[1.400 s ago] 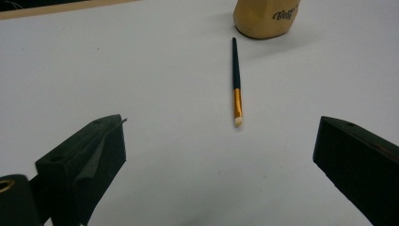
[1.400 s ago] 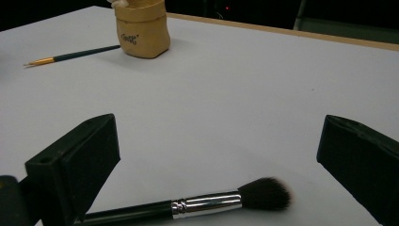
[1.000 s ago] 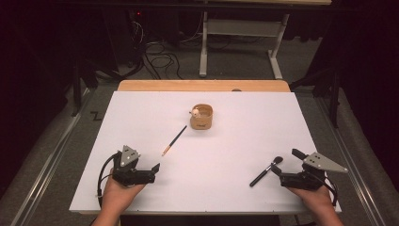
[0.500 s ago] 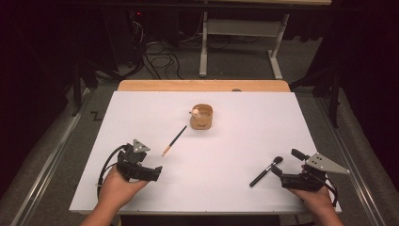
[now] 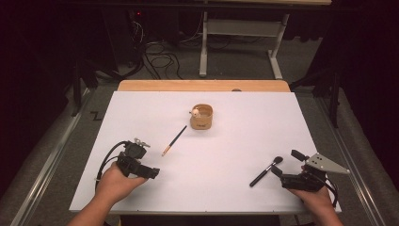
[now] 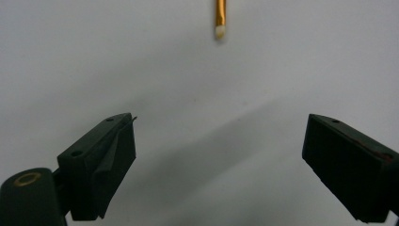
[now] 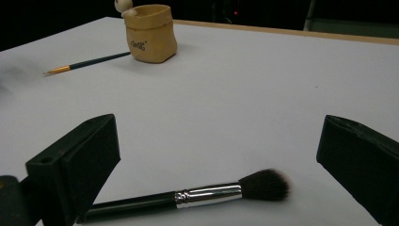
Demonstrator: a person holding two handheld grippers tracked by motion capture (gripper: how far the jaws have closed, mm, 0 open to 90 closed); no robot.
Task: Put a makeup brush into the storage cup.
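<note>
High view: the left gripper [image 5: 153,173] is held low over the white table [image 5: 226,188], tilted, jaws spread wide and empty, the thin brush [image 5: 173,141] just ahead. The right gripper [image 5: 276,172] is likewise gaping beside the makeup brush [image 5: 266,171].

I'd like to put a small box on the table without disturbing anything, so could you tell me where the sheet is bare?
The far right corner, right of the tan cup, is bare, and so is the far left corner. The middle strip between the thin brush and the makeup brush is open too. The near corners are crowded by the left gripper and right gripper.
</note>
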